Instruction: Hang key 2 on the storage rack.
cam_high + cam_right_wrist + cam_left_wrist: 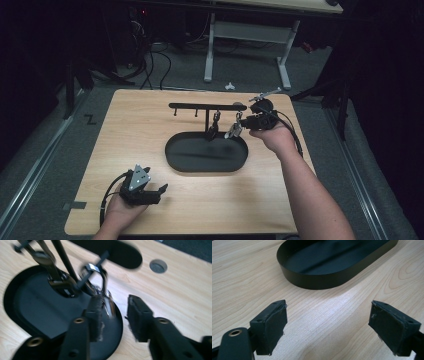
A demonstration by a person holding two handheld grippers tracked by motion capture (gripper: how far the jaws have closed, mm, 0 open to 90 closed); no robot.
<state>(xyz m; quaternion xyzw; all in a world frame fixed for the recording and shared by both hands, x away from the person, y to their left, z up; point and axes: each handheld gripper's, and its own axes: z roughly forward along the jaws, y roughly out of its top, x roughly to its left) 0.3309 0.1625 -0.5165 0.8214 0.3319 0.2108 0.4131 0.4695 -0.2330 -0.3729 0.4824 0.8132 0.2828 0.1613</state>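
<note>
A black hook stand (207, 106) rises from its oval tray (175, 159) on the table (135, 130). The right gripper (241, 121), fingers parted, sits beside a silver keyring (233, 131) hanging there. Nearer than the tray, the left gripper (161, 189) rests, fingers spread and empty.

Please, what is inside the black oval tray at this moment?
The black oval tray holds the stand's post, which rises from its far part. Two hanging items dangle above that edge beside the right tongs. The floor elsewhere looks bare; under the right tongs it is hidden.
</note>
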